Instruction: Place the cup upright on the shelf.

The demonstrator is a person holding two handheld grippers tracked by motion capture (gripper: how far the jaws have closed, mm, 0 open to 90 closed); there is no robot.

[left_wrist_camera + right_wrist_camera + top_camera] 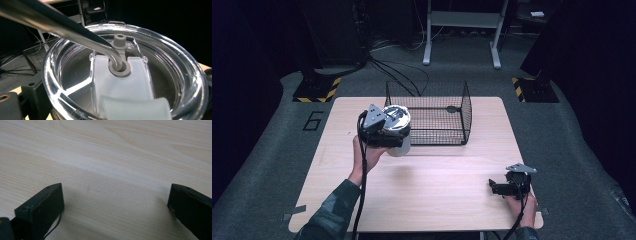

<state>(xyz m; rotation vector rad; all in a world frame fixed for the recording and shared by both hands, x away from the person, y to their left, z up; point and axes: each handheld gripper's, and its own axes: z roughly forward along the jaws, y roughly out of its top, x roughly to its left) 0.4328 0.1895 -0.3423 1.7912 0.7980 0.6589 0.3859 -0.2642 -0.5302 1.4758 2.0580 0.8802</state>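
The left tool [388,134] grips a tumbler [398,131] and holds it above the table [437,185], just in front of the wire basket [432,114]. Its clear lid [125,75] carries a metal straw [62,27] through a grey grommet. The right tool [504,187] sits low at the table's near right corner, jaws spread wide over bare wood, gripping nothing.

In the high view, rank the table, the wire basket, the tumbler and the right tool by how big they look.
Largest to smallest:
1. table
2. wire basket
3. tumbler, held by the left tool
4. right tool
The last two look close, and the tumbler is raised nearer the camera, so their order is unsure.
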